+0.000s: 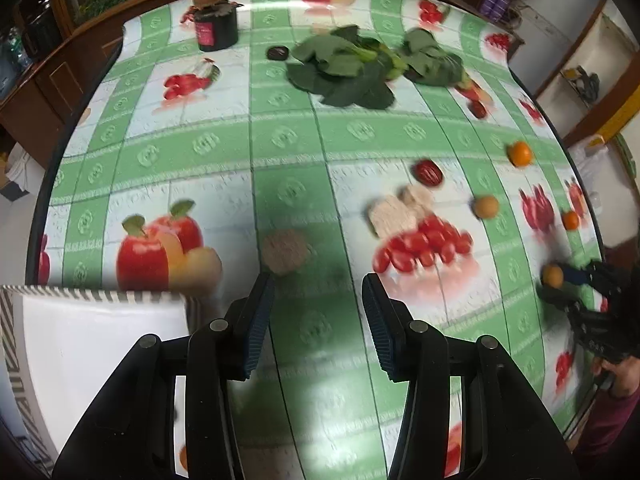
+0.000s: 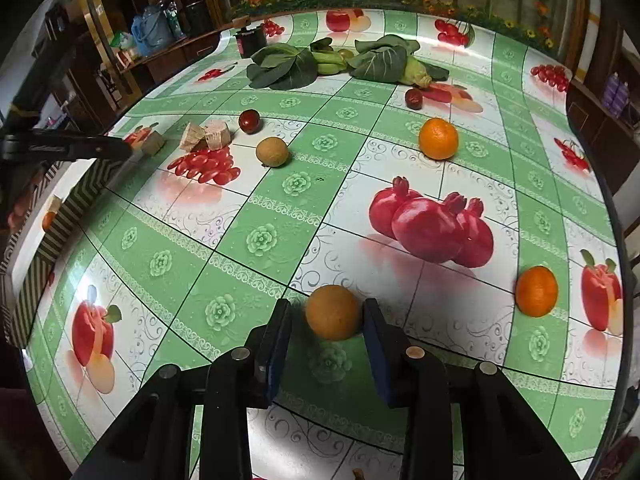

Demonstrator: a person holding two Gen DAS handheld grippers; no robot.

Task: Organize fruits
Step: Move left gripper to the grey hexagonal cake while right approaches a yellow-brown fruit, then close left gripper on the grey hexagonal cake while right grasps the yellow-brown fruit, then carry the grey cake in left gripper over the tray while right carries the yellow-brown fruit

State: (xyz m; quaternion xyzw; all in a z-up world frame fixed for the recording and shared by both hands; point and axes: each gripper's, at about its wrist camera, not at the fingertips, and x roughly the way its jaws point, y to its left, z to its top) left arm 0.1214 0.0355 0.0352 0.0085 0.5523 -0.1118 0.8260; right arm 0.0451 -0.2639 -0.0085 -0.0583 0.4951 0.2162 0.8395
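Observation:
My right gripper point(image 2: 326, 312) is open with a dull orange round fruit point(image 2: 334, 312) on the table between its two fingers; a gap shows on the left side. The same fruit point(image 1: 553, 275) and right gripper point(image 1: 560, 284) show at the right edge of the left wrist view. Two bright oranges point(image 2: 438, 138) point(image 2: 536, 291), a brown round fruit point(image 2: 272, 152) and two red dates point(image 2: 249, 121) point(image 2: 413, 98) lie loose. My left gripper point(image 1: 318, 284) is open and empty above the tablecloth, beside a striped white box point(image 1: 100, 340).
Leafy greens point(image 1: 348, 66) lie at the far side, with a dark jar point(image 1: 214, 20) at the far left. Beige blocks point(image 1: 400, 210) and a brownish block point(image 1: 286, 250) lie mid-table. The box also shows at the left of the right wrist view point(image 2: 60, 216) with an orange inside.

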